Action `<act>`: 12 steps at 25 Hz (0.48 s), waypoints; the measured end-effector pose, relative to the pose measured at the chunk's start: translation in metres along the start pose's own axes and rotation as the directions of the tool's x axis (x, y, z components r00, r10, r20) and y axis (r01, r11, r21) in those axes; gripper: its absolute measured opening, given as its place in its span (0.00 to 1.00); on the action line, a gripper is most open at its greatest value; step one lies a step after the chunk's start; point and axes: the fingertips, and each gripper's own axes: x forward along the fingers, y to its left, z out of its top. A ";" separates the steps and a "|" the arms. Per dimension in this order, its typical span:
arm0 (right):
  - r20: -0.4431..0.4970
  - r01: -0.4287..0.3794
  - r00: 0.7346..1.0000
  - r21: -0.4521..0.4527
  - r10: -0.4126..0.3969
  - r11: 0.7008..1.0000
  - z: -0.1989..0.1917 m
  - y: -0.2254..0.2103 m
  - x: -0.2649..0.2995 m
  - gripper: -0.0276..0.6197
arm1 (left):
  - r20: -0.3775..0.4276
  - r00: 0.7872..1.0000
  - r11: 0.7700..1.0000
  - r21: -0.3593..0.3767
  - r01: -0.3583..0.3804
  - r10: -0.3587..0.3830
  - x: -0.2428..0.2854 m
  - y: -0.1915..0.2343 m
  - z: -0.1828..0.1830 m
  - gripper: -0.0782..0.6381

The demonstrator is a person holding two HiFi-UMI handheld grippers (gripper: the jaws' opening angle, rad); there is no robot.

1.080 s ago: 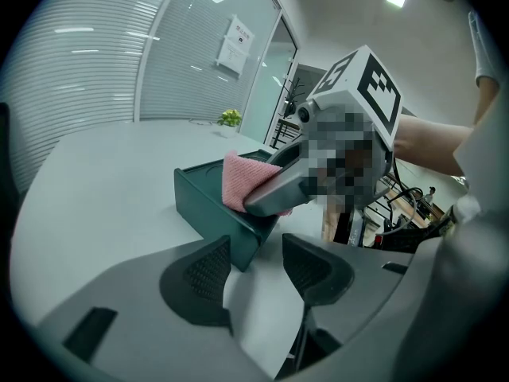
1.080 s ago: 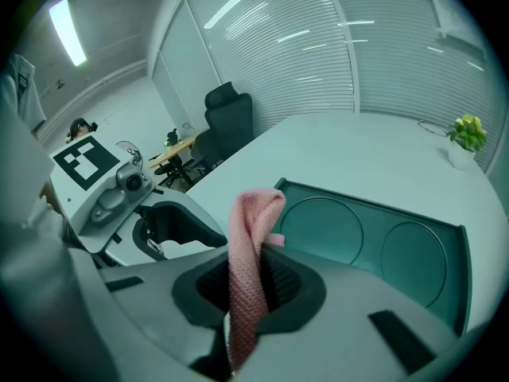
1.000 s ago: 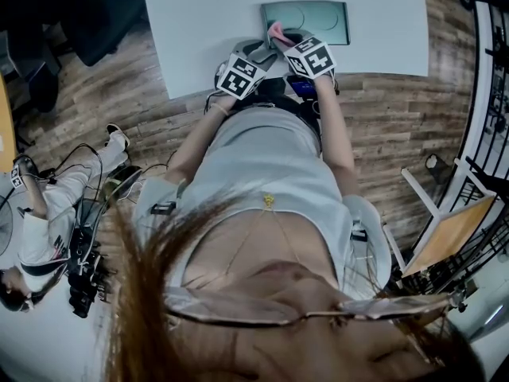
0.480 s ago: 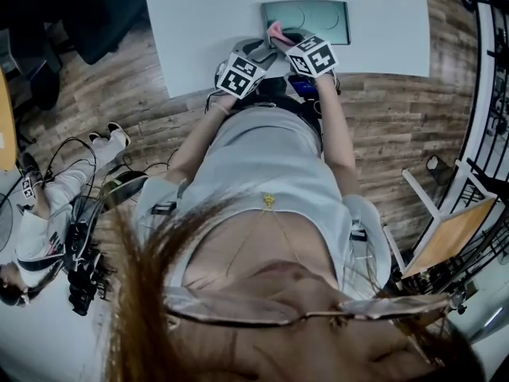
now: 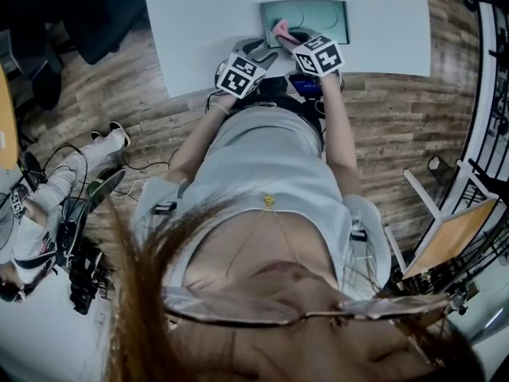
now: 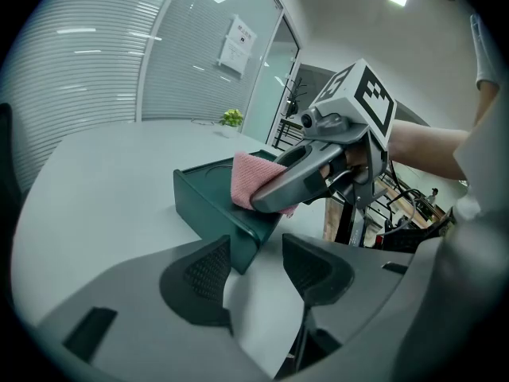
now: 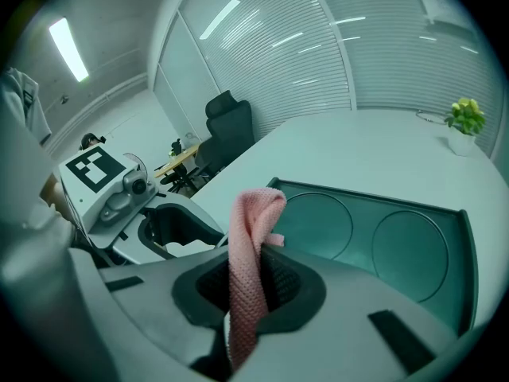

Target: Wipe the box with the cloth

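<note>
A dark green box [image 5: 314, 19] with two round recesses lies on the white table [image 5: 207, 22] near its front edge. The pink cloth [image 7: 250, 245] is pinched in my right gripper [image 7: 246, 281], which is shut on it and holds it over the box's [image 7: 382, 237] near left corner. In the head view the cloth [image 5: 281, 30] touches the box's left part, just ahead of my right gripper [image 5: 296, 40]. My left gripper [image 6: 253, 273] stands open with nothing between its fingers, just short of the box's corner [image 6: 238, 233]. It sits to the left of the right gripper [image 6: 306, 177].
A small potted plant [image 7: 464, 122] stands far back on the table. An office chair [image 7: 227, 130] is beyond the table's left side. A person [image 5: 36, 221] sits on the wooden floor to the left among cables. A wooden frame [image 5: 445, 229] stands at the right.
My right gripper has moved forward and slightly right with the cloth, from the box's near edge onto its left part. The left gripper has stayed put. The seated person shifted.
</note>
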 end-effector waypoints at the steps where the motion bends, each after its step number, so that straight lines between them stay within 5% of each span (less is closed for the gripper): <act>1: 0.000 0.003 1.000 0.001 -0.003 1.000 -0.001 -0.002 -0.001 0.10 | -0.001 1.000 1.000 0.002 0.000 0.000 0.000 0.000 0.001 0.41; 12: -0.030 0.085 0.996 -0.039 -0.087 0.996 -0.011 -0.028 -0.021 0.10 | 0.007 1.000 1.000 0.011 -0.013 0.013 0.000 0.004 0.006 0.41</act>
